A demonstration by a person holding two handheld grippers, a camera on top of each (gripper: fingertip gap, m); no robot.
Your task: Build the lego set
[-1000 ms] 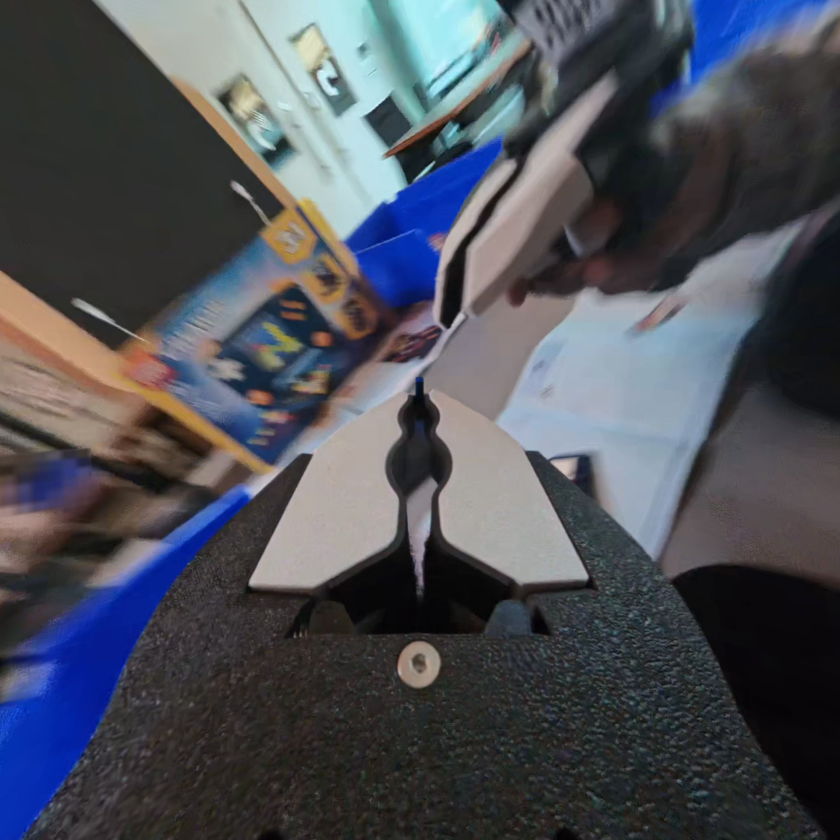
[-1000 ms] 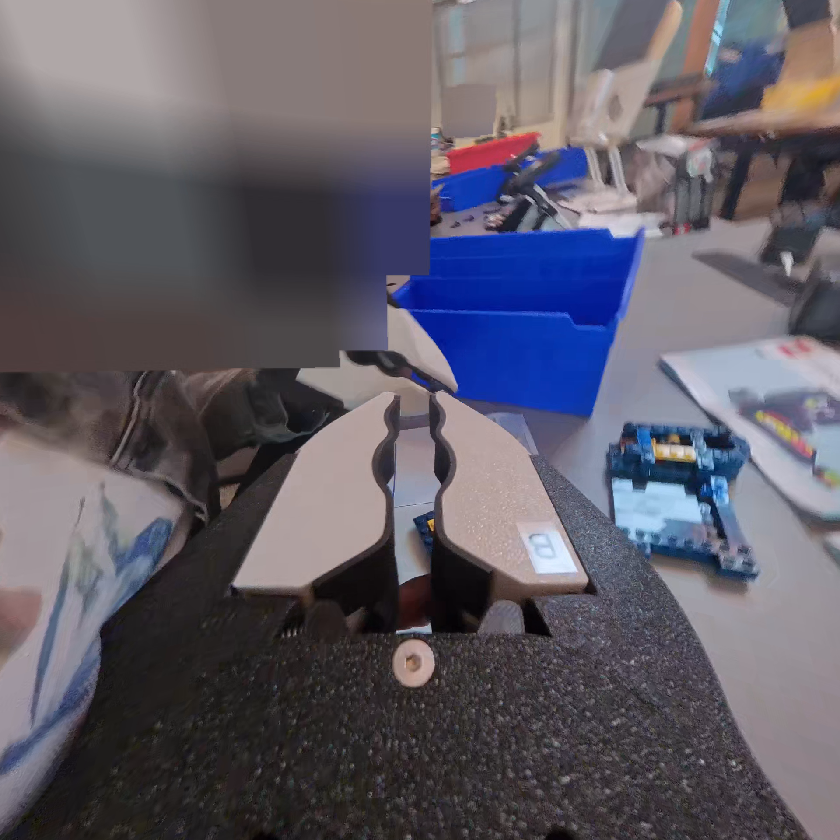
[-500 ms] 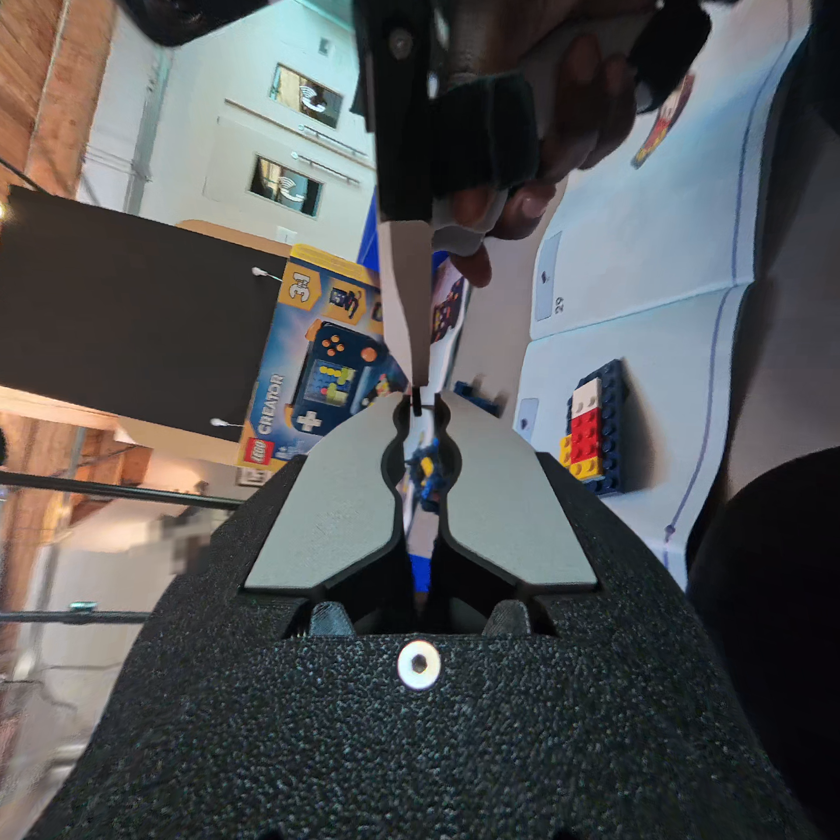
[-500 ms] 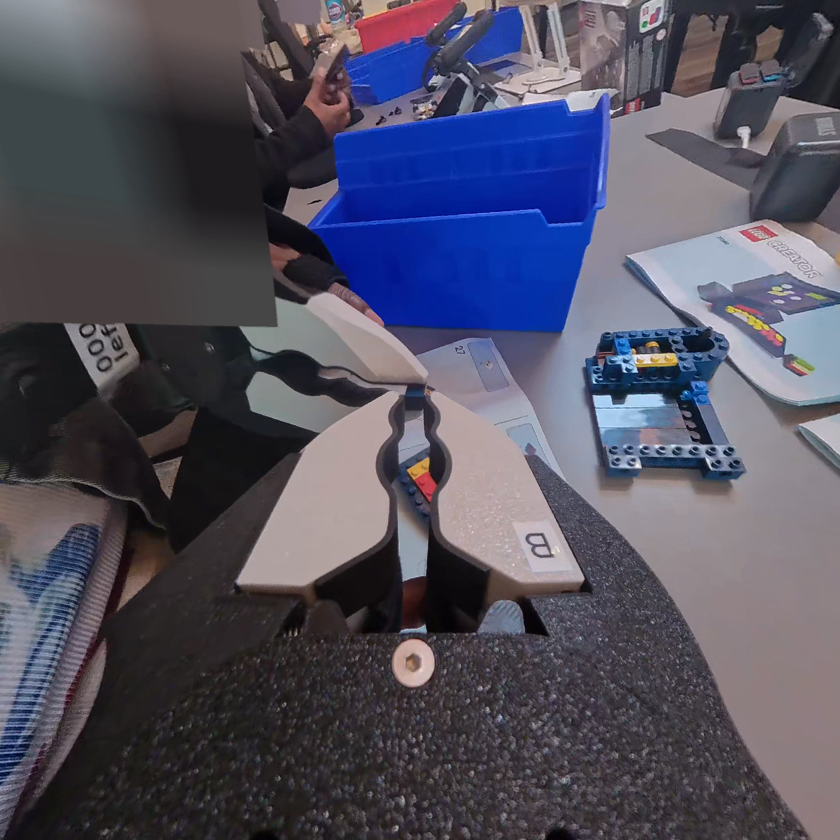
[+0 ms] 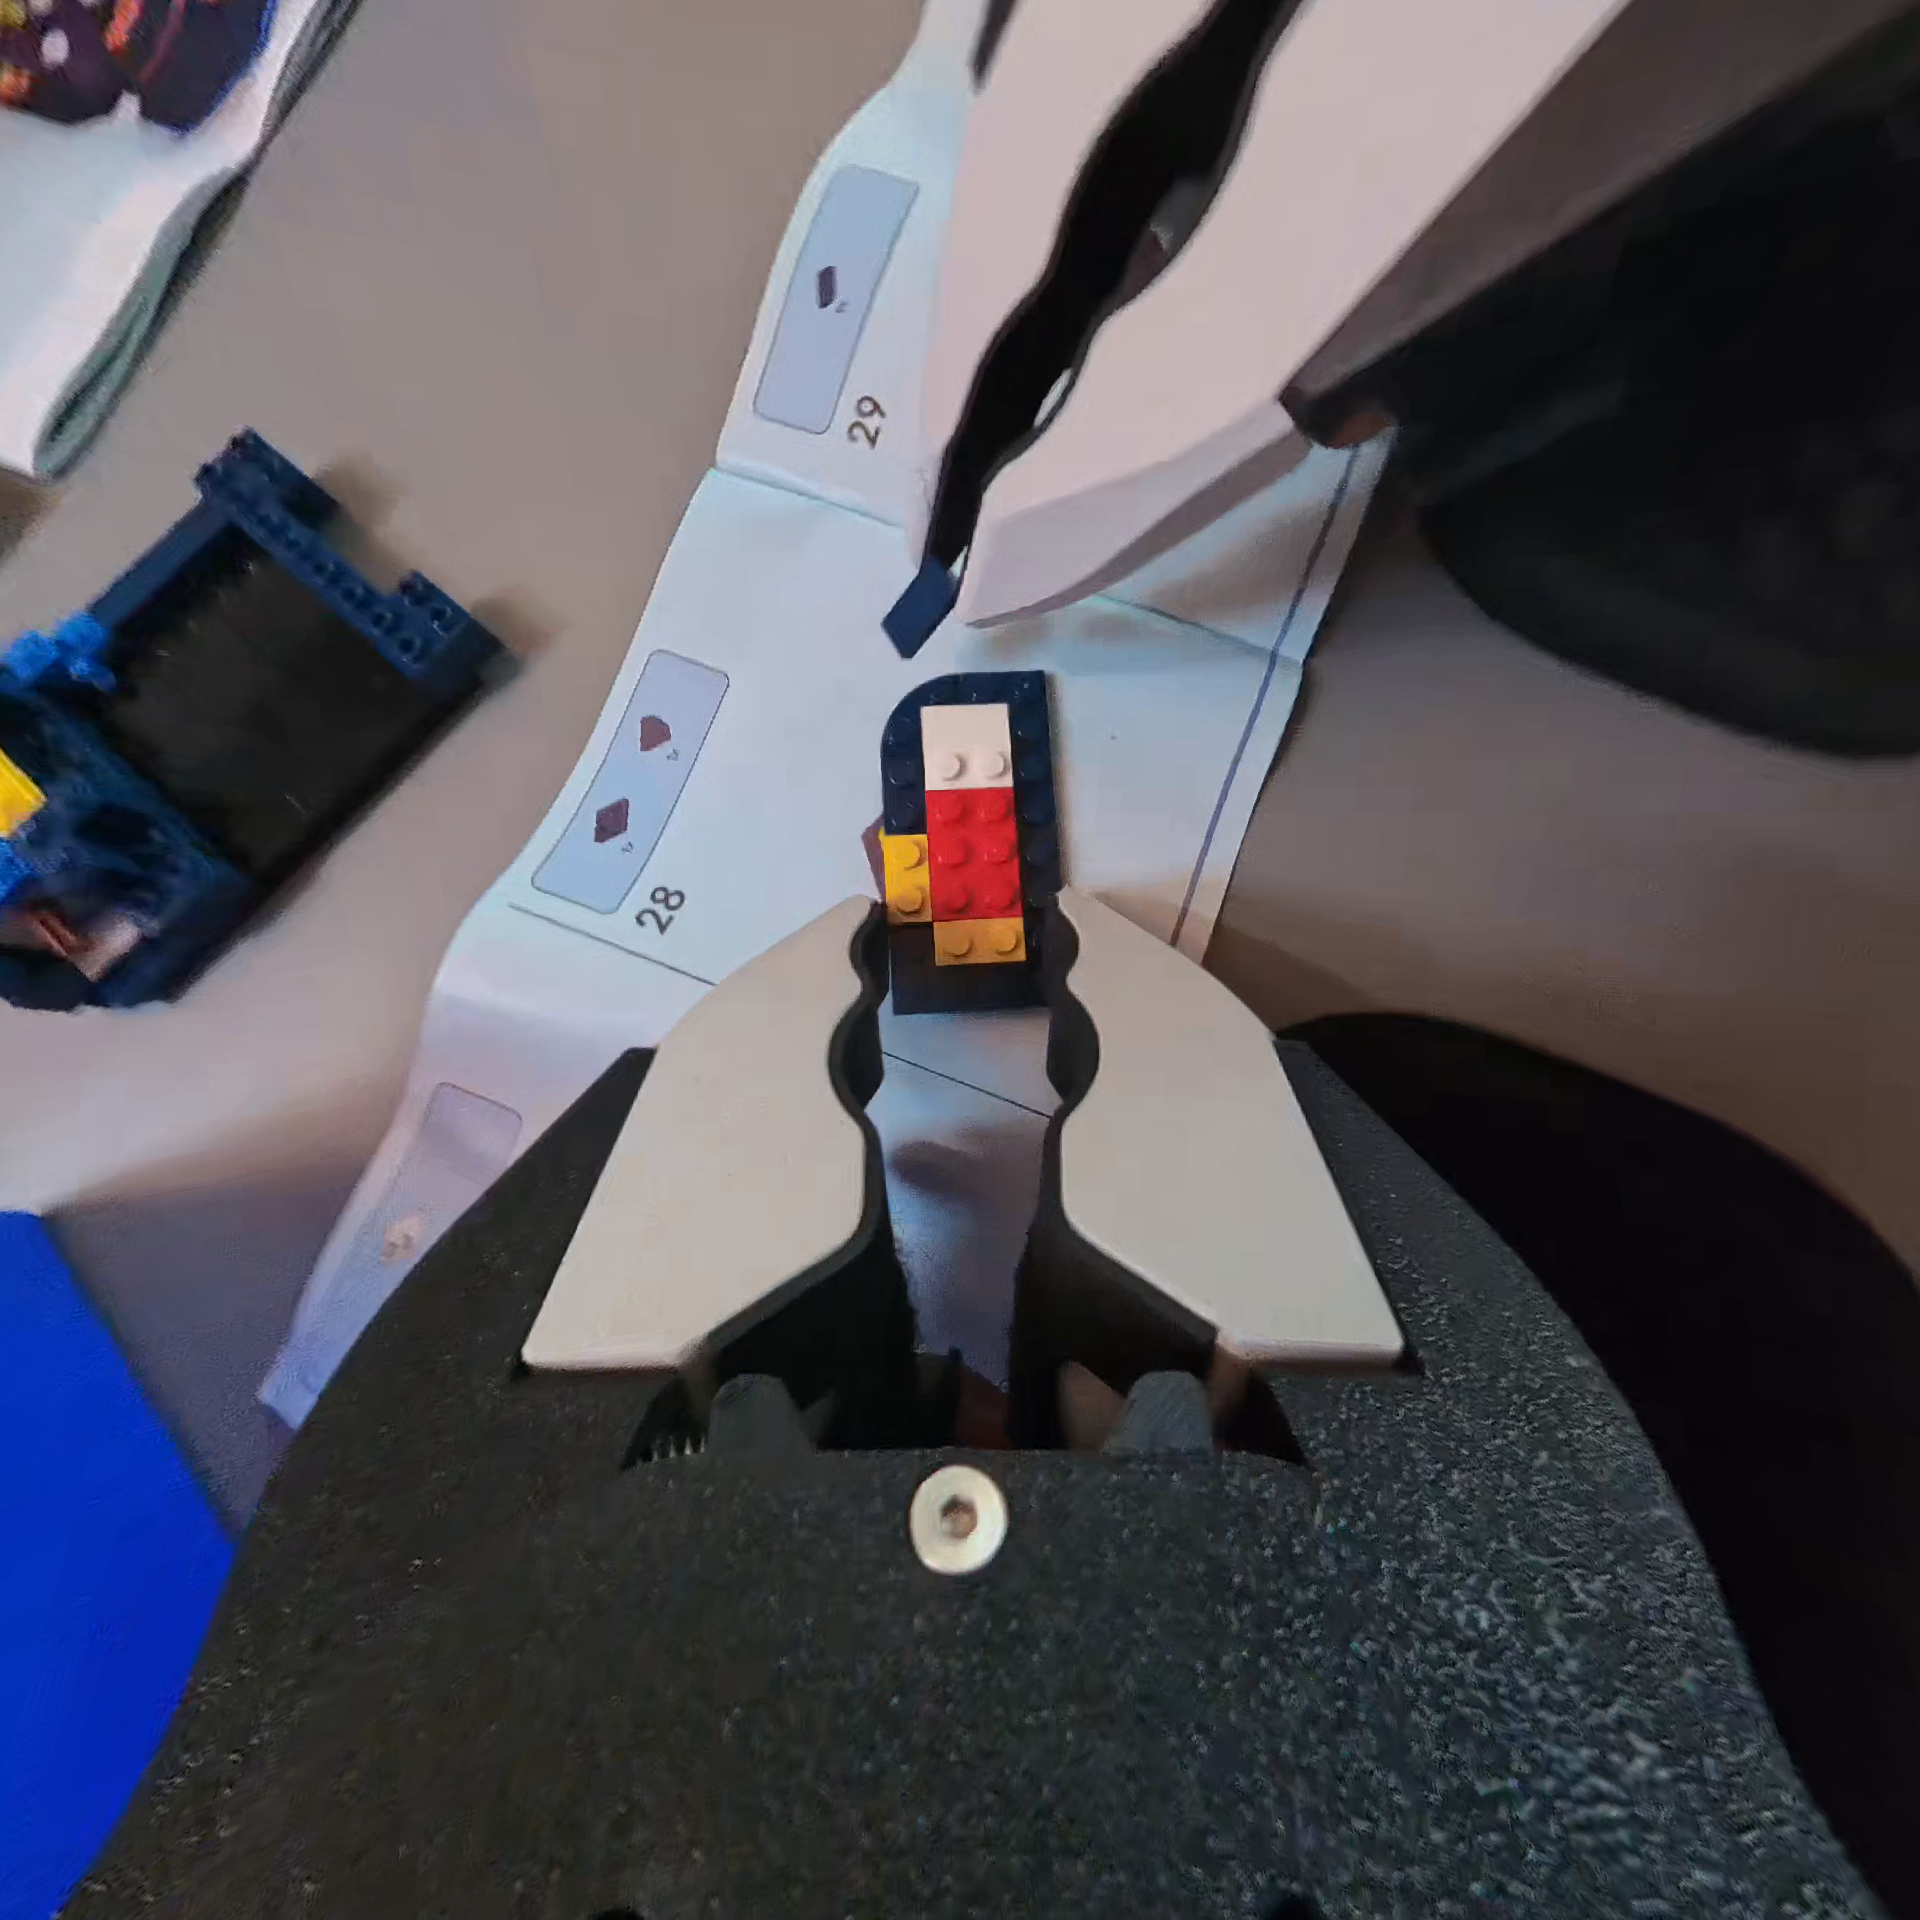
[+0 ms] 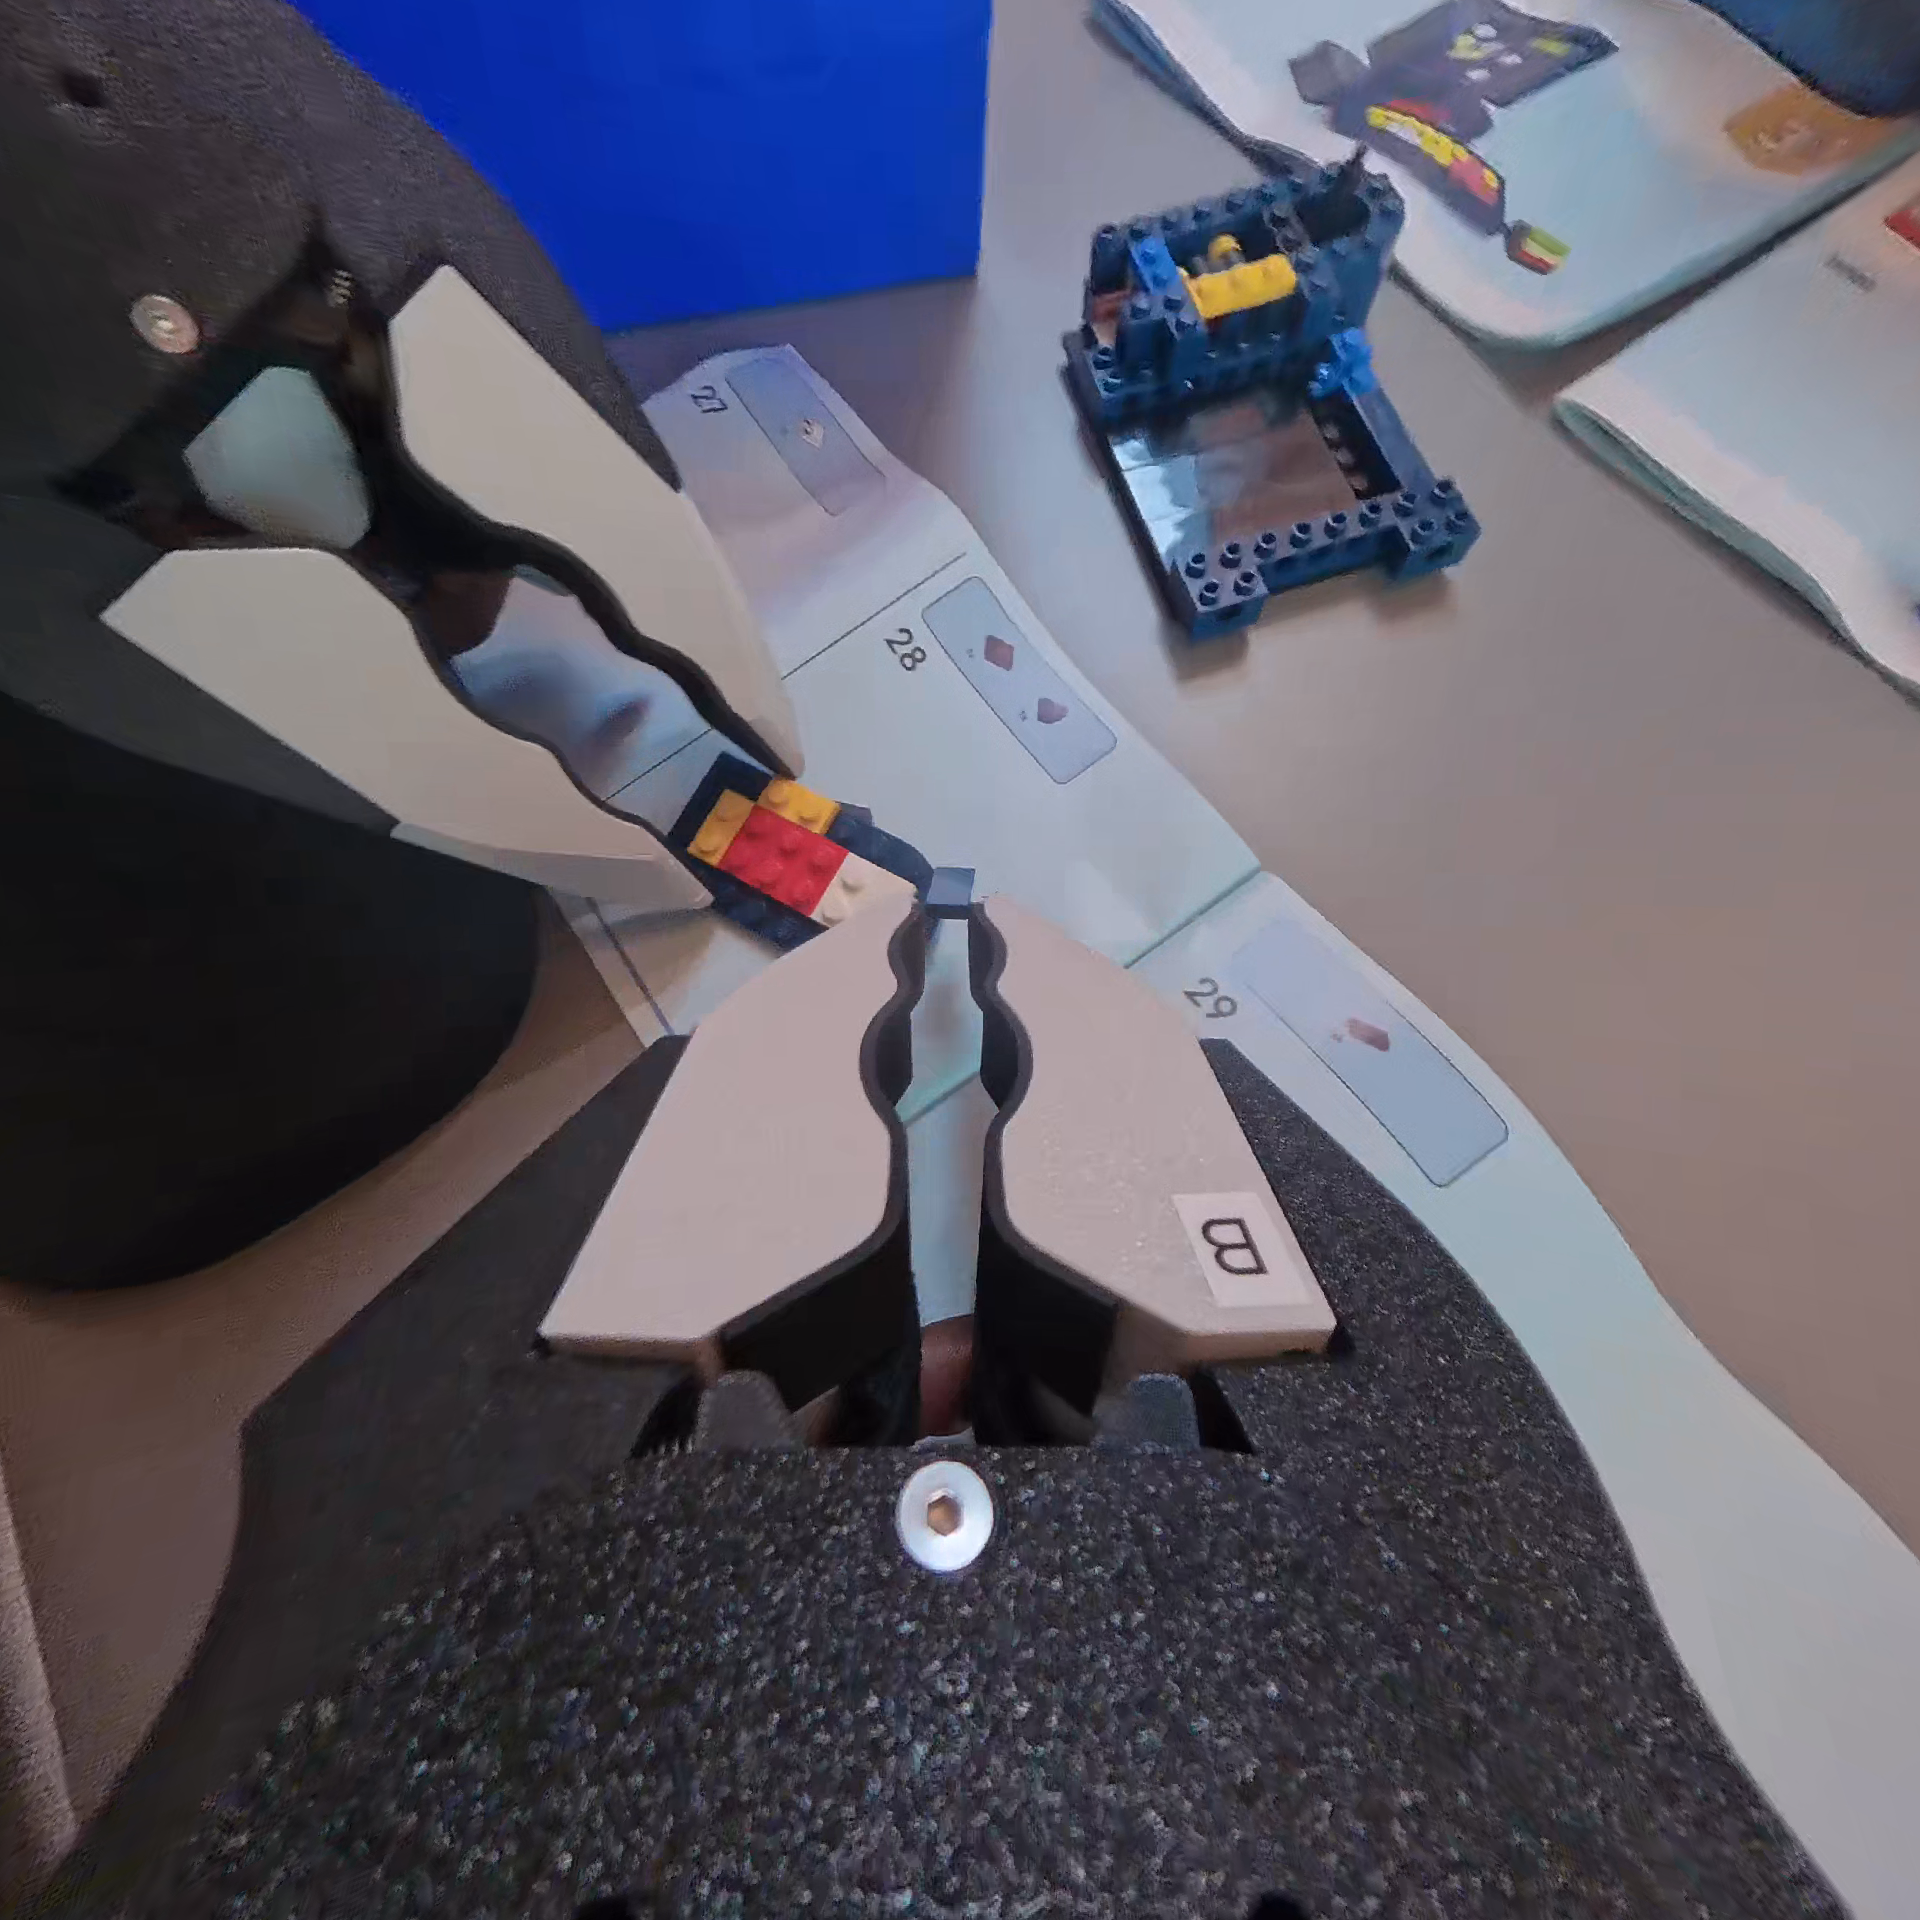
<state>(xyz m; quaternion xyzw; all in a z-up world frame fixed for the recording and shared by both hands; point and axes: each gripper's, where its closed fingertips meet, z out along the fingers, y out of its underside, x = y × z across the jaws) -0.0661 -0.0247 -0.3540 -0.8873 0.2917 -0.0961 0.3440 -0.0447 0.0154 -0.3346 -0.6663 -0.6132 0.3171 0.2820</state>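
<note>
My left gripper [image 5: 966, 914] is open, and its fingertips straddle the near end of a dark blue plate [image 5: 1039, 790]. The plate carries white, red, yellow and orange bricks and lies on an open instruction booklet [image 5: 727, 623]. I cannot see the pads pressing on the plate. My right gripper [image 6: 948, 914] is shut on a small dark blue piece [image 6: 951, 891] and holds it just above the plate's rounded far end [image 6: 883, 847]. The left wrist view shows that piece [image 5: 920, 613] pinched at the right gripper's tips [image 5: 951, 561]. The right wrist view shows the left gripper [image 6: 748, 831] around the plate.
A dark blue brick frame with a yellow part [image 6: 1268, 416] stands on the grey table beyond the booklet; it also shows in the left wrist view [image 5: 208, 727]. A blue bin [image 6: 675, 135] stands behind. More booklets [image 6: 1558, 156] lie at the far right. The left gripper's tips are roughly 5 cm from the right gripper's.
My left gripper held the small blue piece, met the right gripper's tips, and let go. It then opened wide and swung down over the plate. My right gripper closed on the piece and moved down with it.
</note>
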